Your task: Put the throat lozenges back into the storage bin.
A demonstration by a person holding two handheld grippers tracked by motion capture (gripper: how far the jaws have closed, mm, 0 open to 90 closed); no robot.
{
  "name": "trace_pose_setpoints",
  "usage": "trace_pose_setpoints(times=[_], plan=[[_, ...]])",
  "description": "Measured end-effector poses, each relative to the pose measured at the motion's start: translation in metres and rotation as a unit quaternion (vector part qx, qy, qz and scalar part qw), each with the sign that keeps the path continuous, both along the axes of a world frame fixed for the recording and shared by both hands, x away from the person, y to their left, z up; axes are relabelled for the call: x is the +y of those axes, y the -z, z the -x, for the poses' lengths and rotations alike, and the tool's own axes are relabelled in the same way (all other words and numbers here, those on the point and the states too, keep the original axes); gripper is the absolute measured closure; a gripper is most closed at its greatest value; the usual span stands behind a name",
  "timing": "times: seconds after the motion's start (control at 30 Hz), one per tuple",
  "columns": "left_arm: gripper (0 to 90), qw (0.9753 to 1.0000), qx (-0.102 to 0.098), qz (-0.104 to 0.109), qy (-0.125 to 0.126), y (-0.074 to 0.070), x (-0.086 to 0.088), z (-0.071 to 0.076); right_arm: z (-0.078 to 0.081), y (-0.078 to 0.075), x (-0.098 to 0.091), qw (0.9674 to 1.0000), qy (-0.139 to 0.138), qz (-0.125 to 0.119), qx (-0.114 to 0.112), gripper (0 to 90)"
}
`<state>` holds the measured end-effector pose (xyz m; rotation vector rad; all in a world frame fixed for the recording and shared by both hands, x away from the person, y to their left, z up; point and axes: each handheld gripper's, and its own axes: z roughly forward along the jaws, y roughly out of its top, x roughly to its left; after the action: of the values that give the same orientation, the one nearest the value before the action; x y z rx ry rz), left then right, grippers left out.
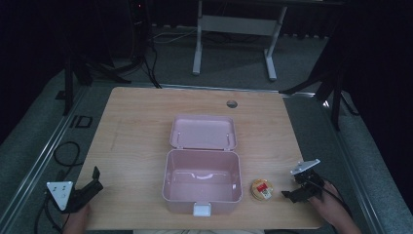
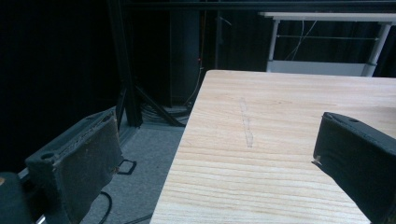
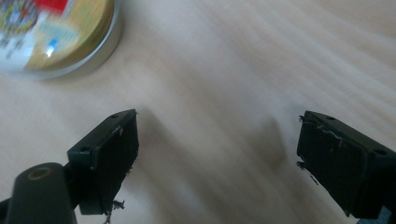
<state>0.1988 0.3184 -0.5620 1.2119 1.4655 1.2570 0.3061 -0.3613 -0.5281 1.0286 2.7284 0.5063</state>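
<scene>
A pink plastic box (image 1: 202, 181) stands open near the table's front edge, its lid (image 1: 203, 131) laid back flat behind it and a white latch (image 1: 202, 209) at its front. It looks empty inside. A small round tin (image 1: 261, 189) with a gold and red label lies on the table just right of the box; the same tin (image 3: 51, 35) sits at the upper left in the right gripper view. My right gripper (image 1: 290, 187) is open just right of the tin, jaws wide over bare wood. My left gripper (image 1: 95, 178) is open at the table's front left corner, holding nothing.
The wooden table (image 1: 136, 131) has a round cable hole (image 1: 232, 104) at its far edge. Another desk frame (image 1: 234, 29) stands beyond on grey carpet. Cables (image 1: 68, 153) lie on the floor at the left. The left gripper view looks along the table's left edge (image 2: 187, 130).
</scene>
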Motion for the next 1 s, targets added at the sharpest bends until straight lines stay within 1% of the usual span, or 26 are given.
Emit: trace_pose_setpoints(times=[0.03, 0.1, 0.13, 0.17, 0.23, 0.3, 0.33, 0.37, 0.43, 0.47, 0.53, 0.6, 0.73, 0.83, 0.9, 0.97, 1.0], plan=[[1.2, 1.0, 0.0, 0.0, 0.0, 0.0, 0.0, 0.0, 0.0, -0.001, 0.001, 0.9999, -0.009, 0.011, 0.002, 12.5], [1.2, 1.0, 0.001, -0.002, 0.0, 0.0, 0.0, 0.0, 0.0, -0.003, 0.003, 0.9991, -0.021, 0.023, 0.027, 12.5], [1.2, 1.0, 0.001, -0.002, 0.0, 0.0, 0.0, 0.0, 0.0, -0.004, 0.004, 0.9984, -0.029, 0.037, 0.03, 12.5], [1.2, 1.0, 0.001, -0.002, 0.0, 0.0, 0.0, 0.0, 0.0, -0.005, 0.005, 0.9971, -0.039, 0.049, 0.044, 12.4], [1.2, 1.0, 0.002, -0.002, 0.0, 0.0, 0.0, 0.0, 0.0, -0.007, 0.008, 0.995, -0.049, 0.069, 0.053, 12.5], [1.2, 1.0, 0.002, -0.003, 0.0, 0.0, 0.0, 0.0, 0.0, -0.008, 0.012, 0.9921, -0.063, 0.08, 0.073, 12.4], [1.2, 1.0, 0.002, -0.003, 0.0, 0.0, 0.0, 0.0, 0.0, -0.009, 0.014, 0.9906, -0.069, 0.09, 0.077, 12.5], [1.2, 1.0, 0.002, -0.003, -0.001, 0.0, 0.0, 0.0, 0.0, -0.01, 0.016, 0.9889, -0.076, 0.095, 0.086, 12.4], [1.2, 1.0, 0.002, -0.002, 0.0, 0.0, 0.0, 0.0, -0.001, -0.011, 0.019, 0.9845, -0.093, 0.113, 0.097, 12.5], [1.2, 1.0, 0.002, -0.002, 0.0, 0.0, 0.0, 0.0, -0.002, -0.011, 0.022, 0.9811, -0.104, 0.12, 0.112, 12.5], [1.2, 1.0, 0.001, -0.002, 0.0, 0.0, 0.0, 0.0, -0.002, -0.012, 0.026, 0.9761, -0.118, 0.133, 0.126, 12.5], [1.2, 1.0, 0.001, -0.001, 0.0, 0.0, 0.0, 0.0, -0.003, -0.013, 0.031, 0.9698, -0.133, 0.15, 0.139, 12.5], [1.2, 1.0, 0.001, -0.002, 0.001, 0.0, 0.0, 0.0, -0.004, -0.015, 0.039, 0.9637, -0.151, 0.162, 0.149, 12.8], [1.2, 1.0, 0.001, -0.001, 0.001, 0.0, 0.0, 0.0, -0.006, -0.016, 0.045, 0.9607, -0.159, 0.166, 0.156, 12.9], [1.2, 1.0, 0.001, -0.001, 0.001, 0.0, 0.0, 0.0, -0.007, -0.017, 0.049, 0.959, -0.168, 0.172, 0.15, 13.2], [1.2, 1.0, 0.0, -0.001, 0.001, 0.0, 0.0, 0.0, -0.005, -0.017, 0.054, 0.9542, -0.186, 0.188, 0.14, 13.4], [1.2, 1.0, 0.0, -0.001, 0.001, 0.0, 0.0, 0.0, -0.005, -0.017, 0.056, 0.953, -0.19, 0.189, 0.141, 13.4]])
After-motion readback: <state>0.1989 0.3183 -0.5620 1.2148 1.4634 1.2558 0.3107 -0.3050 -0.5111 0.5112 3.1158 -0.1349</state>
